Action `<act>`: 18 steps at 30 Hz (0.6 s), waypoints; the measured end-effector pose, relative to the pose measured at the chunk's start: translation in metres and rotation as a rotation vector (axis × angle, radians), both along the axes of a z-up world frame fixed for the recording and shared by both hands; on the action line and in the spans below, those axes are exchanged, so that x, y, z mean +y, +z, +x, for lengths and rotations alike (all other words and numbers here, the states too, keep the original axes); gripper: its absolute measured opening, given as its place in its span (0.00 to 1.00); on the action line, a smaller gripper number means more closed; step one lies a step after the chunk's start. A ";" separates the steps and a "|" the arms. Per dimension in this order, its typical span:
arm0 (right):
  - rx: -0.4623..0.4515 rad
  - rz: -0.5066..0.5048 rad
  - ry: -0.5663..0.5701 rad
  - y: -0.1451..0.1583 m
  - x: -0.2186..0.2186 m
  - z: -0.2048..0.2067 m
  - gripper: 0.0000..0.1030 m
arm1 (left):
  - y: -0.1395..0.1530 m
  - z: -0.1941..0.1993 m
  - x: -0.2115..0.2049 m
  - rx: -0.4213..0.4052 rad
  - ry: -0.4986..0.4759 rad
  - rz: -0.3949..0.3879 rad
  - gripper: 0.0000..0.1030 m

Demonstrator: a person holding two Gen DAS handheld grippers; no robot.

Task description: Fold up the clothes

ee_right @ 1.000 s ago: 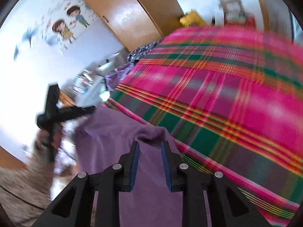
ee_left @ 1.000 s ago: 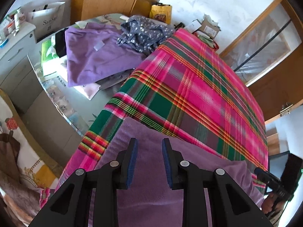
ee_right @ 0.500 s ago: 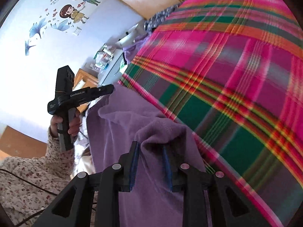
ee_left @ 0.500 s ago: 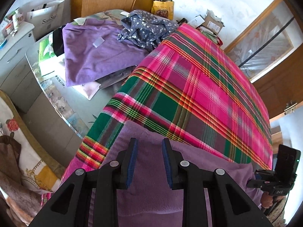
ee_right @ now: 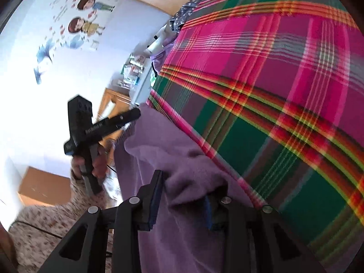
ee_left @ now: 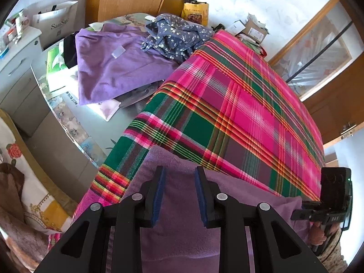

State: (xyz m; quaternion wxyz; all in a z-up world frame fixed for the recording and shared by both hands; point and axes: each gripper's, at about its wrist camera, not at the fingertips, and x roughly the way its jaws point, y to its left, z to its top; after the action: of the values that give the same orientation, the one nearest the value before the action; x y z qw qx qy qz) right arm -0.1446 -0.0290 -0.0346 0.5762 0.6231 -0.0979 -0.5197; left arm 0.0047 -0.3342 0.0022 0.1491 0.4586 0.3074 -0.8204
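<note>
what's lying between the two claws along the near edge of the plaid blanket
Only the purple garment, stretched over the plaid blanket from the left claw toward the right claw, in the left wrist view.
</note>
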 end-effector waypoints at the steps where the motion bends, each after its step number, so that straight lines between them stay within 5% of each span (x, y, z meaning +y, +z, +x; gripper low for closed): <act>1: -0.019 -0.012 -0.008 -0.002 0.001 -0.001 0.32 | 0.000 0.000 0.000 0.001 0.002 0.002 0.27; 4: -0.080 -0.081 -0.053 -0.003 0.011 -0.007 0.30 | 0.000 0.001 -0.001 0.007 0.009 0.009 0.27; 6: -0.100 -0.110 -0.084 -0.004 0.020 -0.009 0.18 | 0.000 0.001 -0.002 0.009 0.011 0.011 0.27; 11: -0.128 -0.130 -0.132 -0.007 0.039 -0.014 0.06 | -0.001 0.000 -0.004 0.010 0.029 0.012 0.27; 18: -0.051 -0.102 -0.159 0.006 0.052 -0.013 0.07 | -0.001 -0.001 -0.004 0.008 0.047 0.002 0.27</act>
State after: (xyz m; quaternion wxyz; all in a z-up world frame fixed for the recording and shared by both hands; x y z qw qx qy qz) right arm -0.1573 0.0234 -0.0286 0.5616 0.5960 -0.1881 -0.5423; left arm 0.0040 -0.3385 0.0016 0.1666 0.4479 0.3195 -0.8183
